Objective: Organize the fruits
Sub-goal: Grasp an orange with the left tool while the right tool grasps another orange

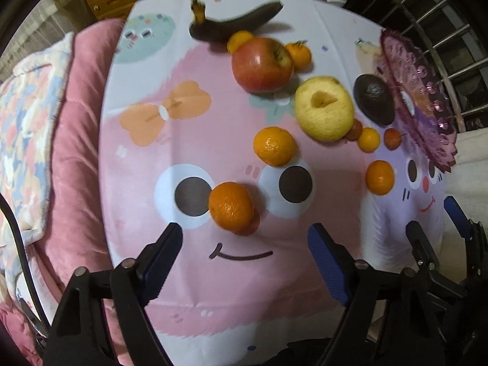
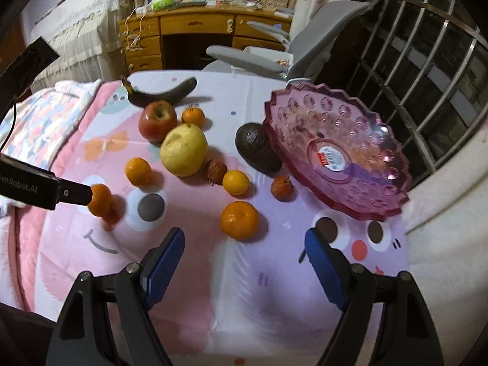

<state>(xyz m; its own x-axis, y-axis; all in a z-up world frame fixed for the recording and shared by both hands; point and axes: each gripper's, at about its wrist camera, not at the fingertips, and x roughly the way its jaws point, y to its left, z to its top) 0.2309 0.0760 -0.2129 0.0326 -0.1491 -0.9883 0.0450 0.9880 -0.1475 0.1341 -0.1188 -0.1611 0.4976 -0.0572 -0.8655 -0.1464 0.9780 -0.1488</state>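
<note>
Both claws hang wide and empty: left claw point(image 1: 245, 238) just short of a mandarin point(image 1: 231, 207), right claw point(image 2: 244, 244) near another mandarin point(image 2: 239, 219). Reaching step, I judge; next, close and carry to the pink dish point(image 2: 335, 140) on the tabletop point(image 2: 213, 289).

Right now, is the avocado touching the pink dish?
Cannot tell. In both wrist views the avocado sits right against the pink dish, whose raised rim overlaps it, so neither contact nor gap shows plainly.
</note>
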